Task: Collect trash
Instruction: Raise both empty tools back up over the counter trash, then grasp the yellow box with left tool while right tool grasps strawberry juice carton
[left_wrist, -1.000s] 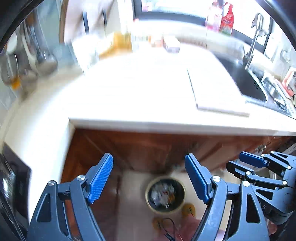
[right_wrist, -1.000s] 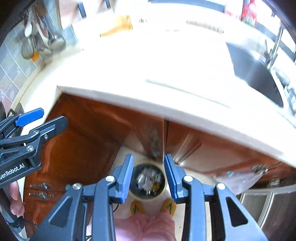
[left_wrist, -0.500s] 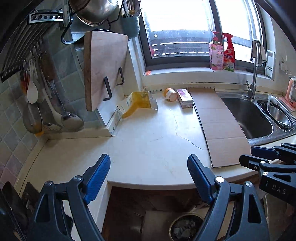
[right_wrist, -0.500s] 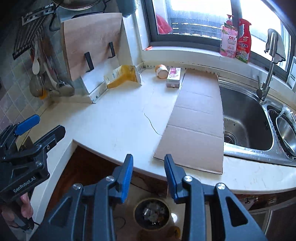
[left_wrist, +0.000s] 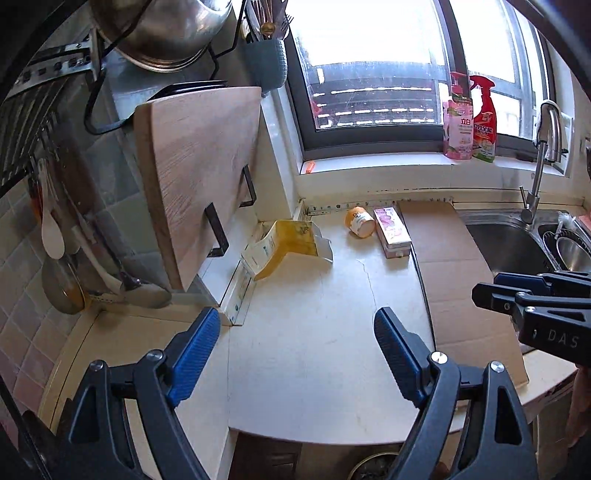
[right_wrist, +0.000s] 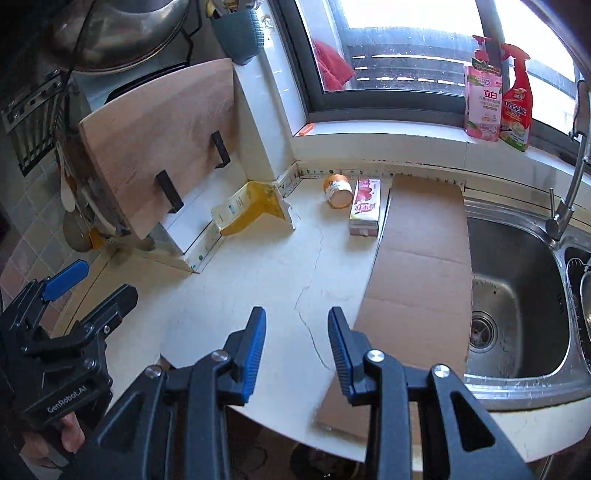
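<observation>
Approach step of trash collection. Left gripper (left_wrist: 295, 343) has just been opening, fingers spread wide, nothing between; right gripper (right_wrist: 297, 347) fingers part-spread, empty. The yellow carton (left_wrist: 286, 247), cup (left_wrist: 358, 221) and pink box (left_wrist: 391, 230) lie at the table's (left_wrist: 314, 332) rear, beside flat cardboard (left_wrist: 454, 273). A forward reach is needed; nothing is seen blocking it.

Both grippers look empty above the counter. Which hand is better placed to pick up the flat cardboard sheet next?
Probably right. The right gripper hangs empty by the cardboard sheet, its right finger already over the sheet's edge. The left gripper, also empty, faces bare counter nearer the yellow carton.
</observation>
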